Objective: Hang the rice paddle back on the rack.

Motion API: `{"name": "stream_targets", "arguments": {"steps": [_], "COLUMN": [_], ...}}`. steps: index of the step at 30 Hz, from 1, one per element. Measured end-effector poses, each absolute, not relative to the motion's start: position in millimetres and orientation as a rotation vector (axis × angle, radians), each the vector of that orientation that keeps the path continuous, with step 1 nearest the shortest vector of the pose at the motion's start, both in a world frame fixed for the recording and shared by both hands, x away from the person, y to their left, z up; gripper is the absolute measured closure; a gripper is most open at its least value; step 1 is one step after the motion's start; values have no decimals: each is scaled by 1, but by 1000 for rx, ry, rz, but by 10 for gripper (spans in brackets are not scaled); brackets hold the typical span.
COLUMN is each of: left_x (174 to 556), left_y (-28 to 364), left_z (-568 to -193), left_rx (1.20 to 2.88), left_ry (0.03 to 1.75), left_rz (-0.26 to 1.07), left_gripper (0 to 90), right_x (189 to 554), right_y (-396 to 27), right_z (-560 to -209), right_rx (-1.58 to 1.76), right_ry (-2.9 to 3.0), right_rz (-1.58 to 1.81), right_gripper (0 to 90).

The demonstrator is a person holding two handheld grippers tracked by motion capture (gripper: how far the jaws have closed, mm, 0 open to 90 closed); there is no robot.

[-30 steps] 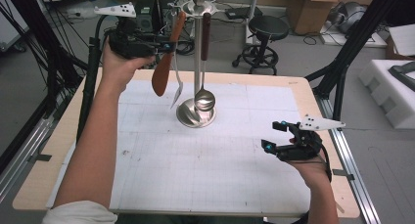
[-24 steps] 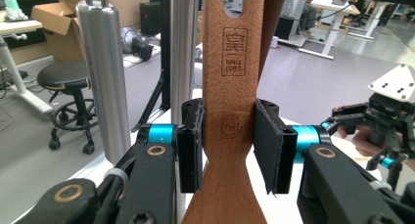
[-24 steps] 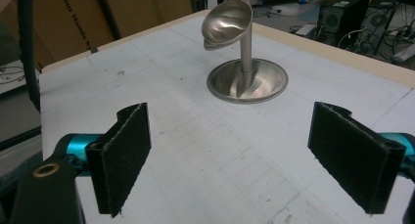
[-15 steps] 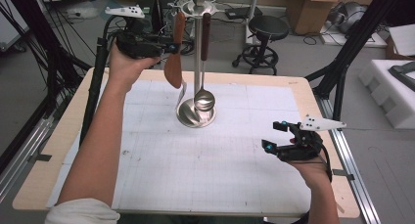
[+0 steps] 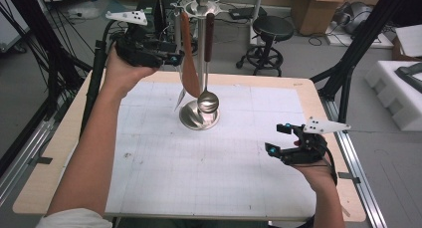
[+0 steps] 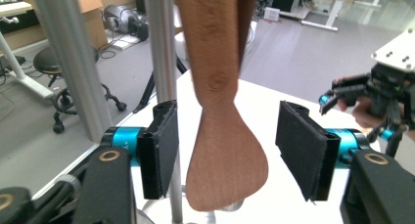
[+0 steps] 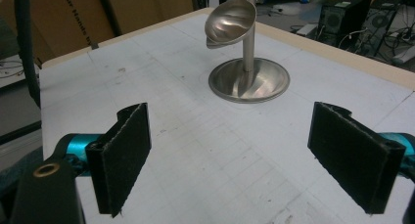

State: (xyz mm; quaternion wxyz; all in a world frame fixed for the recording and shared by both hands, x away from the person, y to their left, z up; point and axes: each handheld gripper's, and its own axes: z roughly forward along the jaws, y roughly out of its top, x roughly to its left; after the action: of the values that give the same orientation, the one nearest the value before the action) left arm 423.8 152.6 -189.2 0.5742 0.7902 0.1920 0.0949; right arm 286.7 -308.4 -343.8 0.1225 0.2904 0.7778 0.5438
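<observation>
A steel utensil stand (image 5: 199, 116) rises at the back middle of the white mat. A wooden spatula (image 5: 189, 73) hangs from its top ring, beside a ladle (image 5: 208, 101) and a fork (image 5: 180, 96). My left gripper (image 5: 171, 56) is held high, level with the spatula. Its jaws have just been opening, and the spatula's blade (image 6: 225, 160) hangs between the pads (image 6: 164, 150) with a gap on each side. My right gripper (image 5: 276, 138) hovers open over the mat's right front with nothing in it. In the right gripper view the jaws (image 7: 230, 155) face the stand's base (image 7: 248, 79) and the ladle's bowl (image 7: 230, 21).
The white mat (image 5: 209, 173) covers a wooden table (image 5: 64, 138). Black frame legs stand at both sides. A stool (image 5: 271, 29) and cardboard boxes sit on the floor behind, and white foam blocks (image 5: 398, 88) lie to the right.
The left hand lifted the spatula from a tilt to upright at the stand, then its jaws spread off it. The spatula now hangs from the stand. The right hand has not moved.
</observation>
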Motion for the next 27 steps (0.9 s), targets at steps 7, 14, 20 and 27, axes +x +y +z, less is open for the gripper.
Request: {"name": "stream_targets", "arguments": {"steps": [7,14,20,27], "left_x": [406,391,378,366], "left_y": [162,175,187,193], "left_z": [-196,-206,-214,-230], "left_rx": [1843,1805,1778,1767], "left_ry": [424,407,392,386], "left_rz": [201,209,224,215], "left_gripper": [304,226,161,128], "right_x": [285,285,284,285], "right_y": [-307,-307,-311,-311], "right_z": [-341,-340,-338,-338], "right_rx": [832,821,827,824], "right_ry": [2264,2260,2241,2241], "right_rz": [1589,1592,1611,1616], "right_gripper": [153,153,153,153]}}
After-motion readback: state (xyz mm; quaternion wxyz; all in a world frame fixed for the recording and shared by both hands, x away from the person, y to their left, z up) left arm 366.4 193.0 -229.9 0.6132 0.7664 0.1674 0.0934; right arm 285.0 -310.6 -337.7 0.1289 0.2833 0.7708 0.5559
